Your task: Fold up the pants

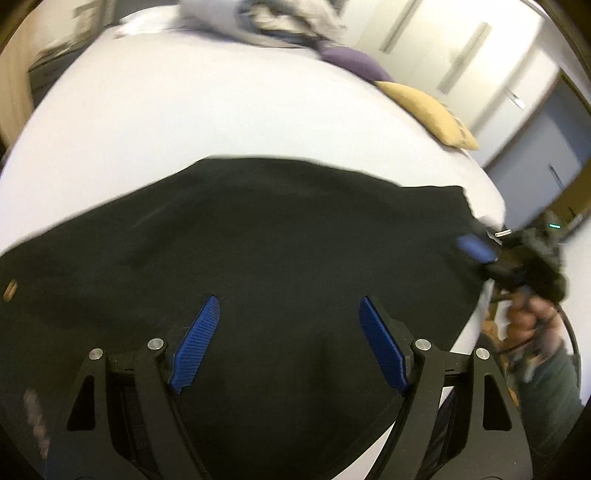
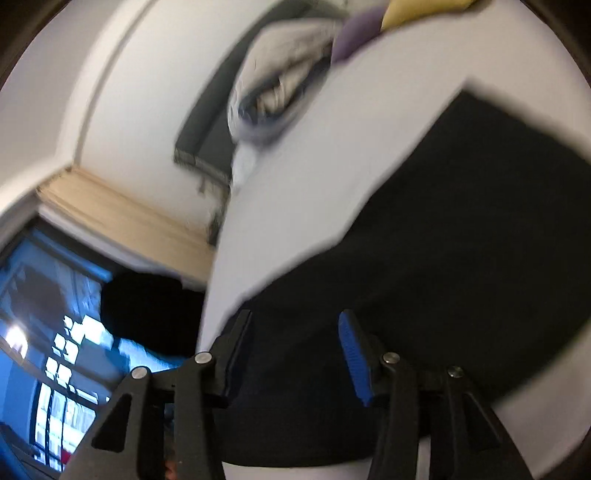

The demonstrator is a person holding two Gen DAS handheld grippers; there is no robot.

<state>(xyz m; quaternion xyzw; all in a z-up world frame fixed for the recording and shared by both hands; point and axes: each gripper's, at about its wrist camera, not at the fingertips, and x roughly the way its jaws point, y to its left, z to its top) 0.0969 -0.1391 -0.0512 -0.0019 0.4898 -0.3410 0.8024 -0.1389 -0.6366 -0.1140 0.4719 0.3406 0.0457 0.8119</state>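
Black pants (image 1: 277,240) lie spread flat on a white bed (image 1: 184,110). My left gripper (image 1: 288,314) is open just above the near part of the pants, holding nothing. My right gripper shows in the left wrist view (image 1: 480,251) at the right edge of the pants, blurred. In the right wrist view the right gripper (image 2: 295,332) is open over the edge of the black pants (image 2: 443,240), with its blue pads (image 2: 354,354) apart and empty. That view is tilted and blurred.
A heap of grey and white laundry (image 1: 266,18), a purple cushion (image 1: 354,62) and a yellow cushion (image 1: 432,110) lie at the far side of the bed. White wardrobe doors (image 1: 461,55) stand beyond. A window (image 2: 55,350) and dark headboard (image 2: 207,129) show in the right wrist view.
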